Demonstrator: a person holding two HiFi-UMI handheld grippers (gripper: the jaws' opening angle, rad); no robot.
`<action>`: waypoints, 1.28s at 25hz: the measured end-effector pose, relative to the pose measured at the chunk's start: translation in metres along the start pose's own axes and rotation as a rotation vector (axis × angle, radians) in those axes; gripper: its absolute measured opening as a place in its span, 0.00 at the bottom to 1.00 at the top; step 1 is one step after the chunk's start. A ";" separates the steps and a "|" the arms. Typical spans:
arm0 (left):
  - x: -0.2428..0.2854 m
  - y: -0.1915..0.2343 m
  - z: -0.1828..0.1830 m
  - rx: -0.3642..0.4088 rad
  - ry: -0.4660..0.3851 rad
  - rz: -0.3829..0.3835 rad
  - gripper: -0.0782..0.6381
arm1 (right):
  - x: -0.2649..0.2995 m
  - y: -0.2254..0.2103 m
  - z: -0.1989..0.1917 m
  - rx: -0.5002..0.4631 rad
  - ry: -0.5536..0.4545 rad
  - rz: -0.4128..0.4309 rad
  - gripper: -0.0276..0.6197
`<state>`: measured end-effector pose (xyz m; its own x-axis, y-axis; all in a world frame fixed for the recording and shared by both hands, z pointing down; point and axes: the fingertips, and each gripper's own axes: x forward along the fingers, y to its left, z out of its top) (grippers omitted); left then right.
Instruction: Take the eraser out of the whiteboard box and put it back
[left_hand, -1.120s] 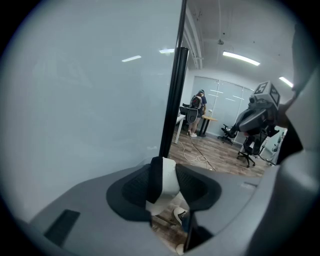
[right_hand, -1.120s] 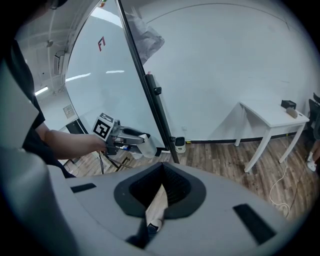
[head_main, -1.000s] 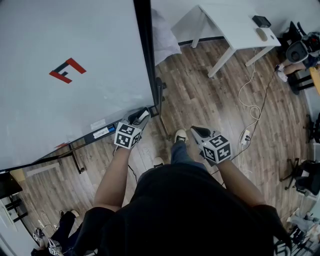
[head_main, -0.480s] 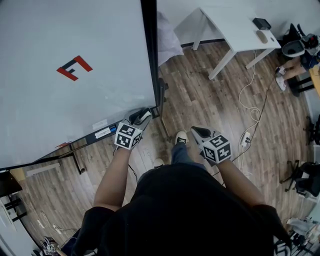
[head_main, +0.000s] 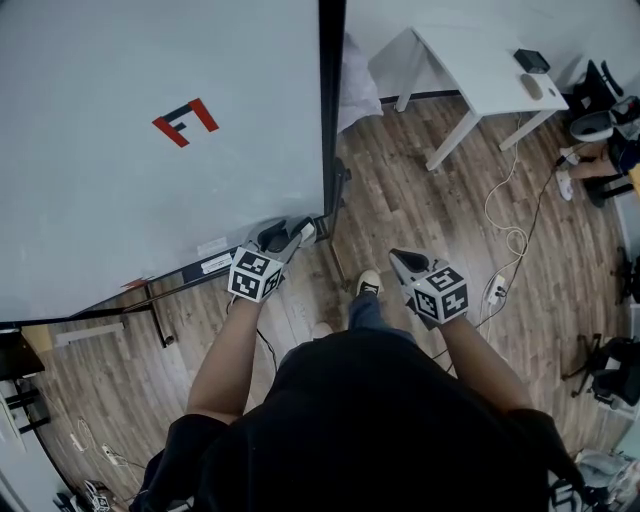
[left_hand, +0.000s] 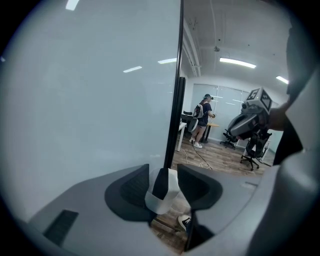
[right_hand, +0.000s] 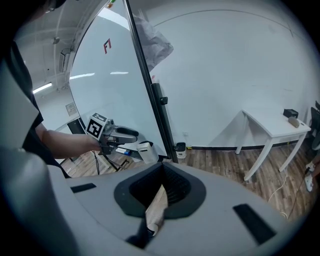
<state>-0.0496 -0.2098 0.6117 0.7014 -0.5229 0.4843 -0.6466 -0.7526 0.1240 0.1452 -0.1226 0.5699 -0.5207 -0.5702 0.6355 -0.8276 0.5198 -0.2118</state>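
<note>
Blocky white eraser (left_hand: 162, 196) in left gripper (head_main: 291, 238)

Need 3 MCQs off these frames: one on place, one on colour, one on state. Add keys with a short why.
1. Where is the eraser?
A. On the white table
B. In the left gripper
C. On the floor

2. What colour is most of the logo on the whiteboard?
A. Green
B. Yellow
C. Red

3. How is the right gripper?
A. Shut, empty
B. Wide open
C. Holding the eraser

Key:
1 B: the eraser sits gripped between the left gripper's jaws, which have just been opening a little.
2 C: the logo is red with one dark part.
3 A: the right gripper's own view shows its jaws meeting with nothing between them.
</note>
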 end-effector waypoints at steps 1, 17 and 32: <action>-0.004 0.001 0.001 0.000 -0.005 0.005 0.37 | 0.000 0.001 0.002 -0.003 -0.003 0.002 0.03; -0.073 0.000 0.002 0.010 -0.080 0.091 0.35 | 0.005 0.030 0.007 -0.018 -0.035 0.034 0.03; -0.110 -0.026 -0.014 0.027 -0.107 0.069 0.31 | 0.005 0.066 0.006 -0.053 -0.047 0.049 0.03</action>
<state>-0.1147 -0.1273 0.5670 0.6846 -0.6120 0.3959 -0.6869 -0.7234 0.0695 0.0864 -0.0945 0.5547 -0.5705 -0.5716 0.5897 -0.7894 0.5799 -0.2016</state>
